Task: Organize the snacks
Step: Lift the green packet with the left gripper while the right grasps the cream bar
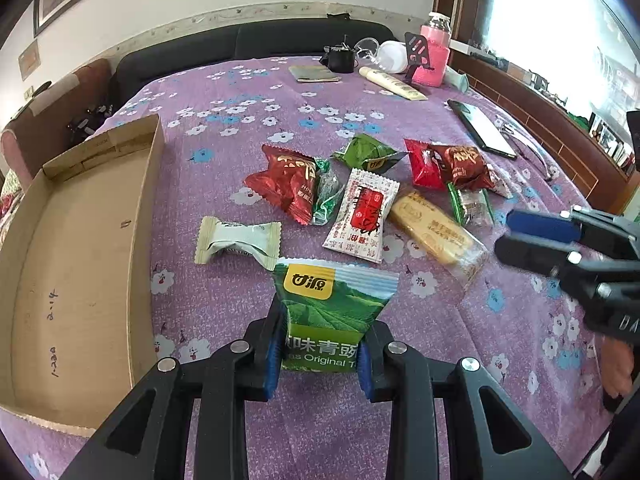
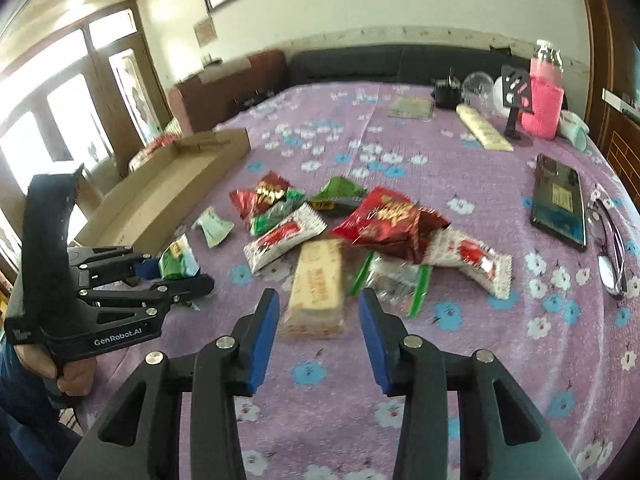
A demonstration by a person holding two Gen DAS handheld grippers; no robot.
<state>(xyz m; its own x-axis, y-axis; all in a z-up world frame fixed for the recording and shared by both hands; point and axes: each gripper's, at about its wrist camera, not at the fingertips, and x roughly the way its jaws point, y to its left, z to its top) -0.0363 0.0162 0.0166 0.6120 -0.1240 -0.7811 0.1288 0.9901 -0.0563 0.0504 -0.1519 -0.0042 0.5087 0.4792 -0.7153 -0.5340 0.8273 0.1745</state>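
Observation:
My left gripper (image 1: 325, 332) is shut on a green pea packet (image 1: 334, 300), holding it upright just above the purple cloth; the right wrist view shows the same left gripper (image 2: 176, 274) and packet (image 2: 178, 262). An open cardboard box (image 1: 80, 240) lies to its left. Loose snacks sit mid-table: a red packet (image 1: 286, 182), a white-and-red packet (image 1: 360, 216), a pale green candy (image 1: 236, 242) and a biscuit bar (image 1: 436, 232). My right gripper (image 2: 319, 300) stands open over the near end of the biscuit bar (image 2: 316, 284), pads not touching it.
A phone (image 2: 560, 204) and glasses (image 2: 608, 248) lie at the right. A pink-sleeved bottle (image 2: 542, 108), a cream tube (image 2: 482, 126) and small clutter stand at the far edge. A dark sofa (image 2: 360, 60) runs behind. A person's hand (image 2: 76, 372) holds the left gripper.

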